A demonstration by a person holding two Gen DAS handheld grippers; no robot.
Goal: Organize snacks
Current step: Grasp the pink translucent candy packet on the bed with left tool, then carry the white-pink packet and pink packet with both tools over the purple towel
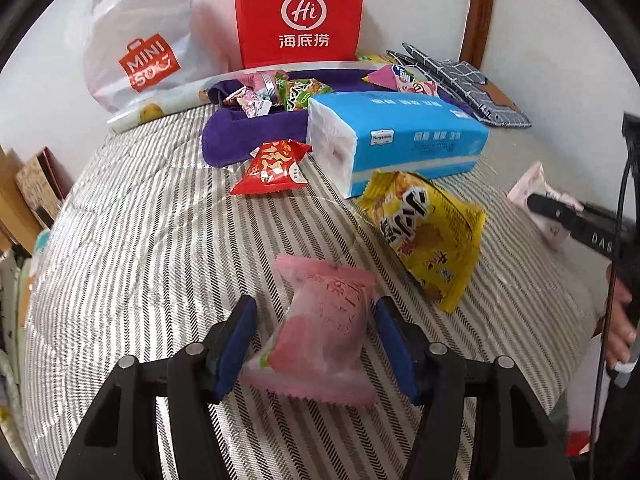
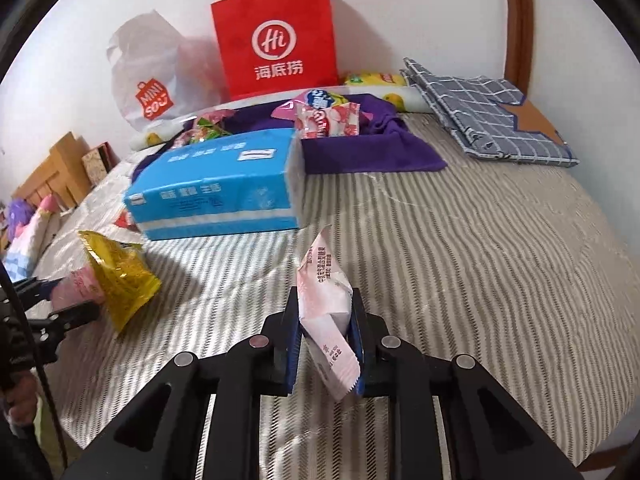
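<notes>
A pink snack packet [image 1: 324, 320] lies on the striped bedspread [image 1: 140, 260] between the jaws of my left gripper [image 1: 315, 301]. Its right pad touches the packet's edge, while bedding shows between the left fingertip [image 1: 249, 308] and the wrapper, so the jaws stand open around it. My right gripper [image 2: 325, 292] is shut on a pale pink-and-white packet [image 2: 320, 264], held upright above the bed. A yellow snack bag [image 1: 428, 236] lies just right of the pink packet. A red packet [image 1: 272, 166] rests against a purple cloth bin [image 1: 240, 136] holding several snacks.
A blue tissue pack [image 1: 400, 136] lies in front of the purple bin. Behind it, against the wall, stand a red paper bag [image 1: 300, 12] and a white plastic bag [image 1: 136, 40]. A folded checked cloth [image 1: 460, 80] lies at the back right. A hand [image 1: 620, 320] shows at the right edge.
</notes>
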